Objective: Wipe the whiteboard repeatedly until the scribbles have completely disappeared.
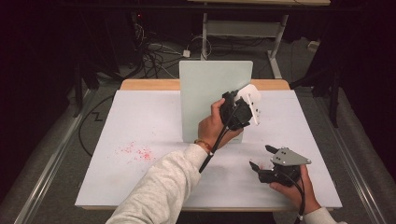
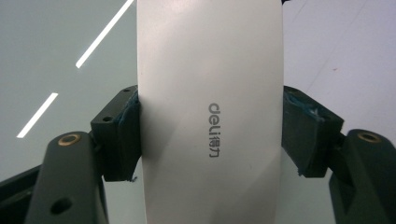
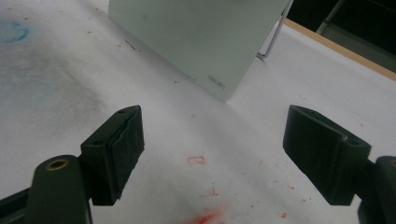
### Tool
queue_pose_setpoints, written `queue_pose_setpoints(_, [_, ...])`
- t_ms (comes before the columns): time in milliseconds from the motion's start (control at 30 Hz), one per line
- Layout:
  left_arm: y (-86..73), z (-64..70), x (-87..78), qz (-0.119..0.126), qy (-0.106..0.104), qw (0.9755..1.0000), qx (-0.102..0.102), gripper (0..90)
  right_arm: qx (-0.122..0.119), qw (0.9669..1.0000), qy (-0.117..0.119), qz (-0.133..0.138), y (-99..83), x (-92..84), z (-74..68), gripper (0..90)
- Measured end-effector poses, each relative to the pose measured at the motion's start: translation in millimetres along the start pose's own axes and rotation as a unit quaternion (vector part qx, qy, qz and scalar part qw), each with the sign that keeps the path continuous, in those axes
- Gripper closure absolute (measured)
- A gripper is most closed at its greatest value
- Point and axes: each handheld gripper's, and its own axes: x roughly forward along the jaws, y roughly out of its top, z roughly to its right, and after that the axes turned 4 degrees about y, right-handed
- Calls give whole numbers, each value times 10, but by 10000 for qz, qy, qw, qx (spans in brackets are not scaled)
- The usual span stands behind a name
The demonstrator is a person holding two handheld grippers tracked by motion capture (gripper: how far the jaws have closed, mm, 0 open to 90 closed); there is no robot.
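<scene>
Left hand-held gripper (image 2: 210,135) clamps white eraser (image 2: 210,93), long axis pointing away; right hand-held gripper (image 3: 212,154) released

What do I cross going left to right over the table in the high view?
Red marks → upright pale board → left gripper, shut on a white Deli-branded object → right gripper, open above the table.
</scene>
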Motion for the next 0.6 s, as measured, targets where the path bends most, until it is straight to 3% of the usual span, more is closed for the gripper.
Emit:
queue_pose_setpoints(100, [-26,5,-10,-35,-78,9999,-79,291,19,10000,14,-1,-4,0,1,210])
queue_pose_setpoints(200, [-67,-54,-106,79,-327,9990,-288,292,15,10000,6,13,-6,-7,11,211])
queue_pose_setpoints(400, [-131,-118,-281,284,-398,9979,-416,291,59,10000,28,47,7,-15,10,212])
queue_pose_setpoints(600, [-319,-199,-398,265,-426,9971,-577,291,102,9999,17,76,21,-14,6,213])
